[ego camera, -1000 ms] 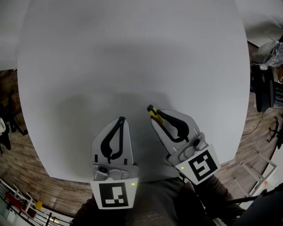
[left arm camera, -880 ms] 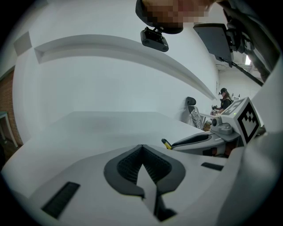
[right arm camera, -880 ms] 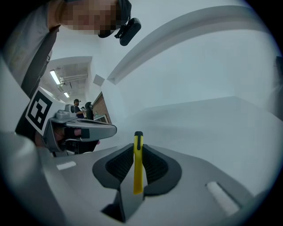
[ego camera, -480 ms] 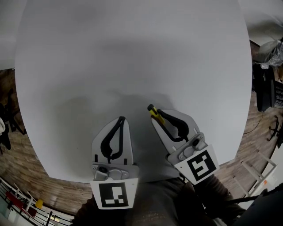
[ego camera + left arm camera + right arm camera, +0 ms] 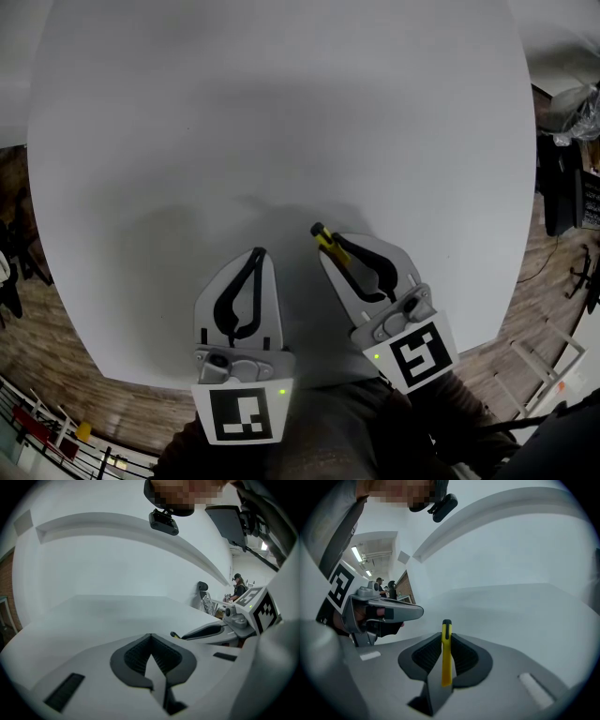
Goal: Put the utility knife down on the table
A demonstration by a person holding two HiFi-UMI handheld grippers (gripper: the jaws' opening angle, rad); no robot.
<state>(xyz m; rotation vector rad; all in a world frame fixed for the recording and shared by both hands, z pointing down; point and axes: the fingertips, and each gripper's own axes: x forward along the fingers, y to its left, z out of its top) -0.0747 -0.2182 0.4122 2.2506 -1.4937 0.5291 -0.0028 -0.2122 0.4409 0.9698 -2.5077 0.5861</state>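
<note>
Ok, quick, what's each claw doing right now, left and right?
Left claw: closed, holding nothing.
Right claw: closed on the yellow utility knife.

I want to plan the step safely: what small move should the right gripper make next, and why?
Probably lower the right gripper toward the table before opening. Its jaws are shut on the yellow knife, whose dark tip sticks out past them, and it seems held above the surface.

Table (image 5: 281, 112): smooth, matt. Utility knife (image 5: 446, 653): yellow plastic, slight sheen. Right gripper (image 5: 446, 633) jaws: black, ribbed, matt. Floor (image 5: 47, 366): wood planks.
</note>
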